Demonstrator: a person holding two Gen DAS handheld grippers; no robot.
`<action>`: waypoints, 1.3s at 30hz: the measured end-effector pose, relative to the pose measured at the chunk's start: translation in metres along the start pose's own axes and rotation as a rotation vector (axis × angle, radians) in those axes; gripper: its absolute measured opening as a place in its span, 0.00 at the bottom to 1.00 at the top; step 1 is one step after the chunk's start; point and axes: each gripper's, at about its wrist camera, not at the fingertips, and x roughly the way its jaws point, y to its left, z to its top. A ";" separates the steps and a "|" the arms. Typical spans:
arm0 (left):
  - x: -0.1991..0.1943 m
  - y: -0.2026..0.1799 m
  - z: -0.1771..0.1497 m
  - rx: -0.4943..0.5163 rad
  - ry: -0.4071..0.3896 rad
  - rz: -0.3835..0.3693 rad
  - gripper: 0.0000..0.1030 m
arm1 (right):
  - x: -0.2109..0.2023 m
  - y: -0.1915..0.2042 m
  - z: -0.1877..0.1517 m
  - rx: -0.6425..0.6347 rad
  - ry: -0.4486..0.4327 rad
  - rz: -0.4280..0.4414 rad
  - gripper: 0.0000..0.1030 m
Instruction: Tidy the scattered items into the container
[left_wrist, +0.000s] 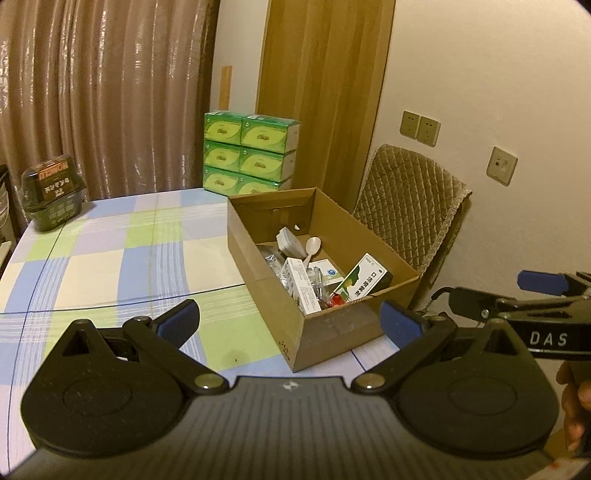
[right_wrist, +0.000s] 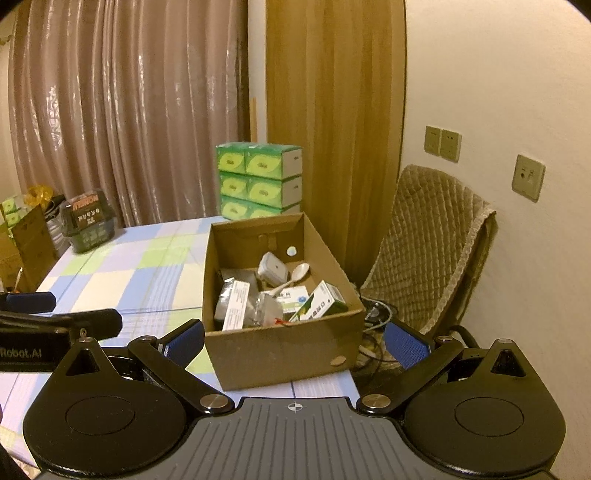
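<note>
Far left of my left fingers (left_wrist: 290, 317), a dark packaged tub (left_wrist: 53, 195) stands at the back corner of the worktop (left_wrist: 110, 258), which wears a checked cloth. My left fingers are spread wide and hold nothing; bare cloth lies between them and beyond.

Ahead and slightly right of them sits the cardboard box (left_wrist: 332, 332), open at the top, on the worktop's right part. Inside it lie a white spoon (left_wrist: 312, 248), a grey-white case (left_wrist: 290, 240), foil packets, a white medicine carton (left_wrist: 301, 286) and a green-and-white carton (left_wrist: 365, 282) leaning on the near wall. Behind the box, stacked green tissue packs (left_wrist: 249, 153) stand against the curtain.

My right fingers (right_wrist: 293, 341) are likewise wide apart and empty. The box (right_wrist: 280, 350) stands directly ahead of them, its near wall between the two pads (right_wrist: 184, 343). To their left, the other tool crosses the lower corner of the view. Right of the box, a padded chair (right_wrist: 436, 240) stands against the wall, with cables (right_wrist: 373, 321) on the floor beneath.
</note>
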 end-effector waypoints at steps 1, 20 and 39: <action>-0.001 0.001 -0.001 -0.006 0.002 0.005 0.99 | -0.002 0.000 -0.002 0.002 0.002 -0.002 0.98; -0.030 0.004 -0.019 -0.034 0.014 -0.002 0.99 | -0.031 0.009 -0.025 0.007 0.019 0.022 0.98; -0.044 -0.003 -0.036 -0.025 0.032 0.041 0.99 | -0.036 0.013 -0.040 0.005 0.027 0.034 0.98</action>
